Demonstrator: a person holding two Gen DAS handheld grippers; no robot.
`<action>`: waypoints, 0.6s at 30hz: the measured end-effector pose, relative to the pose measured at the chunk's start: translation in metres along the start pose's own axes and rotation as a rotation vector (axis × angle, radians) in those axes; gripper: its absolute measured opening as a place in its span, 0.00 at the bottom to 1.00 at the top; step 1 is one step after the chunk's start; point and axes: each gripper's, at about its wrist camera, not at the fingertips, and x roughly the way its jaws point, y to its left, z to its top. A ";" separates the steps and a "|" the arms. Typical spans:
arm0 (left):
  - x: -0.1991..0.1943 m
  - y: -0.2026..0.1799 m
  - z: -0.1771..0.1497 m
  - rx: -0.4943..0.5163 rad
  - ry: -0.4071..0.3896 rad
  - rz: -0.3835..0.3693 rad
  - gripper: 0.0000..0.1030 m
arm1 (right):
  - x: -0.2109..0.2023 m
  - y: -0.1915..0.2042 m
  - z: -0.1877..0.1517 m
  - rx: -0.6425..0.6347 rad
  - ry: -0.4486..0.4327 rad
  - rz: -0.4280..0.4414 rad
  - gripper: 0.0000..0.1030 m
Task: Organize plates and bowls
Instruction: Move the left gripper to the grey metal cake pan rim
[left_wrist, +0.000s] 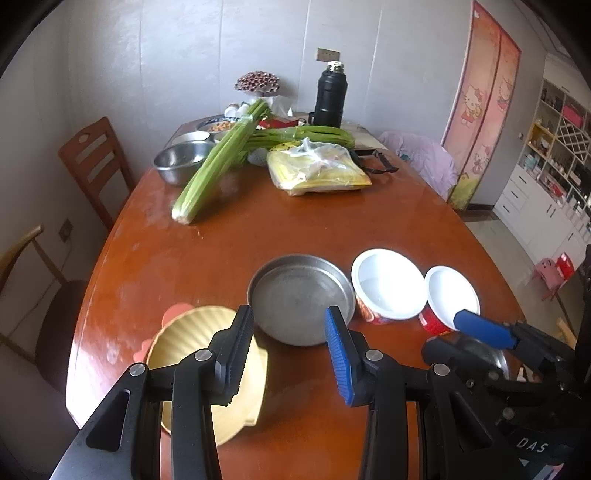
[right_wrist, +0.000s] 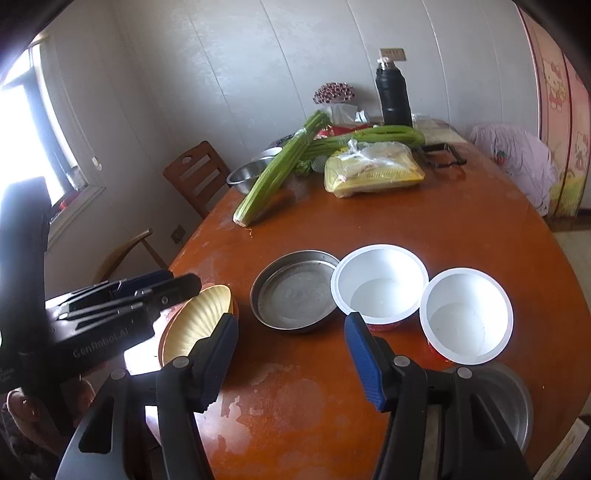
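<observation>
A shallow metal plate lies mid-table. To its right stand two white bowls with red outsides, one larger, one smaller. A yellow ribbed bowl sits tilted on a pink dish at the near left edge. My left gripper hovers open above the table, between the yellow bowl and the metal plate. My right gripper is open too, in front of the plate and the larger bowl. Nothing is between either pair of fingers. A second metal plate lies under the right gripper's body.
Celery bunches, a steel bowl, a yellow plastic bag and a black thermos crowd the far half of the table. Wooden chairs stand along the left side. The table's near left edge runs close to the yellow bowl.
</observation>
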 end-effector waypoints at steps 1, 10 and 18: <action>0.001 0.000 0.004 0.004 0.001 0.002 0.40 | 0.002 -0.002 0.002 0.007 0.011 0.001 0.58; 0.032 0.003 0.042 0.104 0.089 -0.049 0.40 | 0.036 -0.007 0.005 0.102 0.104 -0.011 0.58; 0.077 0.017 0.055 0.162 0.197 -0.073 0.40 | 0.069 0.005 0.003 0.174 0.139 -0.044 0.58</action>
